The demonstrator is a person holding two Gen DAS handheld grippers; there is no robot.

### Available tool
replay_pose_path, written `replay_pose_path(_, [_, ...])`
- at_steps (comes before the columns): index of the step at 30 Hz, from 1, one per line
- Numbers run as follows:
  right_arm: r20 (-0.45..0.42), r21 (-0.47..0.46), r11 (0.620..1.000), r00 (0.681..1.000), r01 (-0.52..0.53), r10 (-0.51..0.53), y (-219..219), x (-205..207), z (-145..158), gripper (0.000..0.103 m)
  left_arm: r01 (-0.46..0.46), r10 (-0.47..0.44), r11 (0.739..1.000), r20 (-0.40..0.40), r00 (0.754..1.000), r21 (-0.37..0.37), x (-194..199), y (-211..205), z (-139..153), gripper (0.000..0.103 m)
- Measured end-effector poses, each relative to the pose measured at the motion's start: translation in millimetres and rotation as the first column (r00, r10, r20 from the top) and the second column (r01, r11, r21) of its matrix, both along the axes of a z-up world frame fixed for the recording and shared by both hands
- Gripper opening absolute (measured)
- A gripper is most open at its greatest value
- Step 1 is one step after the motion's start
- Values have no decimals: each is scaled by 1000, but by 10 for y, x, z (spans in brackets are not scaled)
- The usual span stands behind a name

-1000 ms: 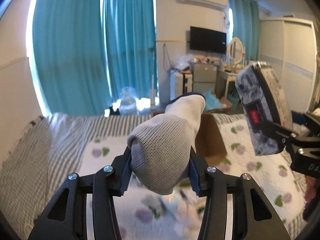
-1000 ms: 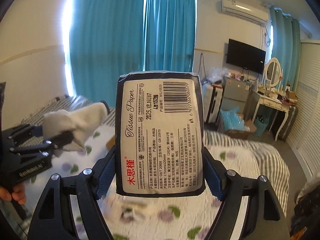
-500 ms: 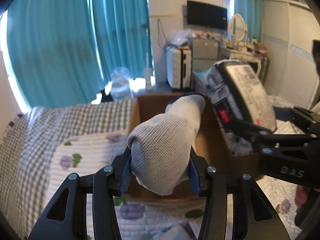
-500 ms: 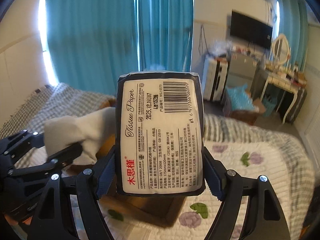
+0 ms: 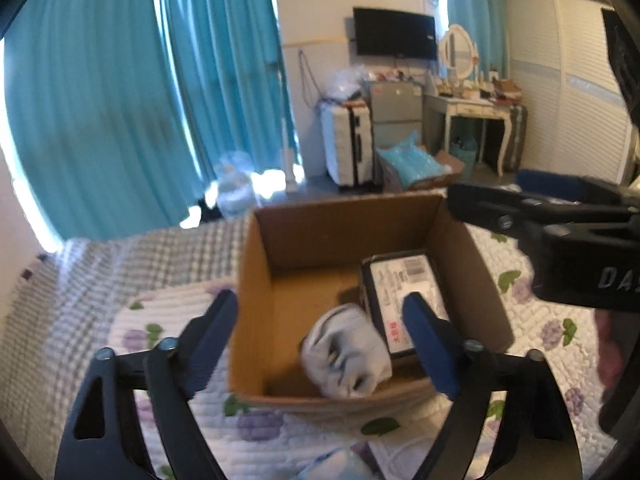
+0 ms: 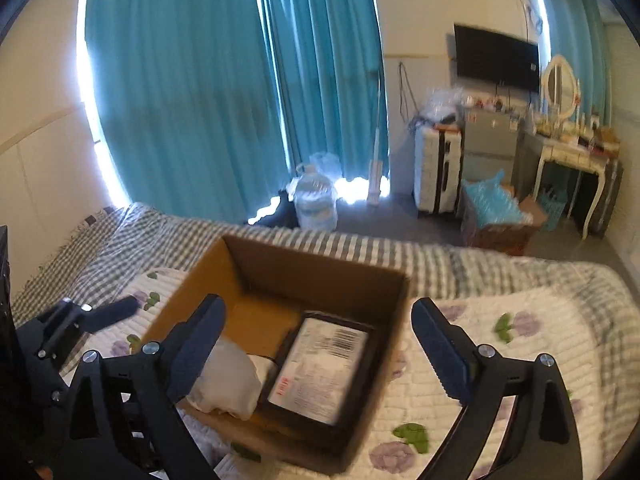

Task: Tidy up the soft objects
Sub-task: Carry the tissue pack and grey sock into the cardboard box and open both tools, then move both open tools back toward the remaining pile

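Note:
An open cardboard box (image 5: 256, 280) (image 6: 320, 272) sits on the flowered bed quilt. Inside it lie a rolled white-grey sock (image 5: 346, 354) (image 6: 230, 380) and, to its right, a dark tissue paper pack (image 5: 404, 292) (image 6: 320, 368) with its white label up. My left gripper (image 5: 324, 332) is open and empty just above the box's near side. My right gripper (image 6: 320, 344) is open and empty above the box; it also shows in the left wrist view (image 5: 560, 236) at the right.
The quilt (image 6: 500, 360) lies over a checked bedspread (image 5: 120, 264). Beyond the bed are teal curtains (image 6: 224, 92), a water jug (image 6: 314, 196), a suitcase (image 5: 348, 144), a dressing table (image 6: 572, 152) and a box of blue bags (image 6: 496, 208).
Both grippers have opened over the box. The sock and the tissue pack have dropped from the jaws and now lie inside the box.

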State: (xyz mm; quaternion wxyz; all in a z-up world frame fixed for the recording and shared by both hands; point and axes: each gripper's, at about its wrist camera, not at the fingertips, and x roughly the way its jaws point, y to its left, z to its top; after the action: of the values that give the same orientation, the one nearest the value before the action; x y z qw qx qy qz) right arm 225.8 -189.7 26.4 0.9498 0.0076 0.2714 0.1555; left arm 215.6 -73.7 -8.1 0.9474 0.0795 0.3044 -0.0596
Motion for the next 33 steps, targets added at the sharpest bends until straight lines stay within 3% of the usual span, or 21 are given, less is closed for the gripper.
replay_pose_path(8, [108,-67,998,994,10,-3,-136,-920,807,103,-49,49,999,102,994,-8,-726,167,681,88])
replay_pose_path(10, [138,-90,996,990,18,-5,-173,-1230,1028,103,-67,68,998,142,987,-10,-976,223,853,92])
replay_pose_path(11, [153,-96,995,988,18,-3,-186,-1364,1103,103,-74,75,997,156,985,-16,-1081,258,927,101])
replay_pose_path(12, [162,-100,995,987,17,-1,-197,-1492,1164,103,-82,86,996,170,982,-30,-1232,300,1008,103])
replay_pose_path(16, [171,-124,992,985,-6,28,-183,-1979,1249,103,-92,107,993,210,972,-80,-1646,459,1132,103])
replay_pose_path(20, [152,-148,988,987,-29,52,-159,-2387,1068,103,-125,138,989,200,970,-79,-1939,512,1033,103])
replay_pose_path(25, [96,-159,986,994,-42,58,-144,-2668,568,103,-156,164,986,152,975,-64,-2146,516,621,103])
replay_pose_path(30, [18,-164,986,999,-41,45,-113,-2615,-35,103,-180,184,981,63,981,-70,-2189,444,38,103])
replay_pose_path(33, [-19,-173,984,999,-31,28,-91,-2525,-385,103,-182,180,981,-30,983,-61,-2174,411,-425,103])
